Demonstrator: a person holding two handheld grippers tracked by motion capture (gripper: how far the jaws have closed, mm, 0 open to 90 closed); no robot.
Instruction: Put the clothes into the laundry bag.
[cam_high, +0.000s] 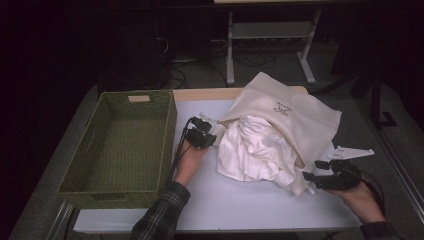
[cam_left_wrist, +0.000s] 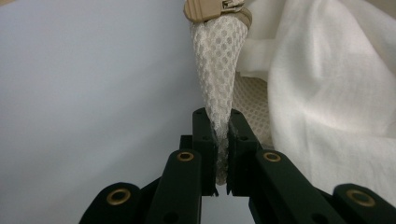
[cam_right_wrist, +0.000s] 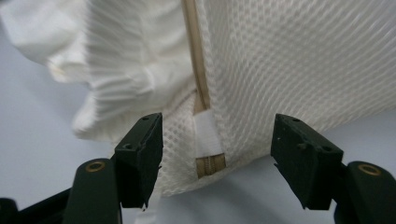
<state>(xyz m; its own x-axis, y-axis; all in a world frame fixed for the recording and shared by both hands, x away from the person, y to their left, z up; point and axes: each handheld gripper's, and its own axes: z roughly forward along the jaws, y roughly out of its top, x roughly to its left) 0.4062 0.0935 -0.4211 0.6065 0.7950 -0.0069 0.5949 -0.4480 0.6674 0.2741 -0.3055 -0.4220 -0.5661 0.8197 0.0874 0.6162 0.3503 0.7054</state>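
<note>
Your left claw (cam_left_wrist: 220, 140) is clenched on the mesh laundry bag (cam_high: 295, 107) near the surface's middle. Your right claw (cam_right_wrist: 217, 154) is released, straddling the bag's zipper end (cam_right_wrist: 210, 163) at its near corner: straight ahead, zipper running away from you.

A cream mesh laundry bag (cam_high: 290, 112) with a tan zipper is lying slumped between the two grippers, a crumpled white cloth garment (cam_high: 252, 150) spilling from its open mouth toward the person.

Mesh bag (cam_high: 295, 112) (white cloth (cam_high: 252, 150) spilling) beside basket (cam_high: 120, 145)
</note>
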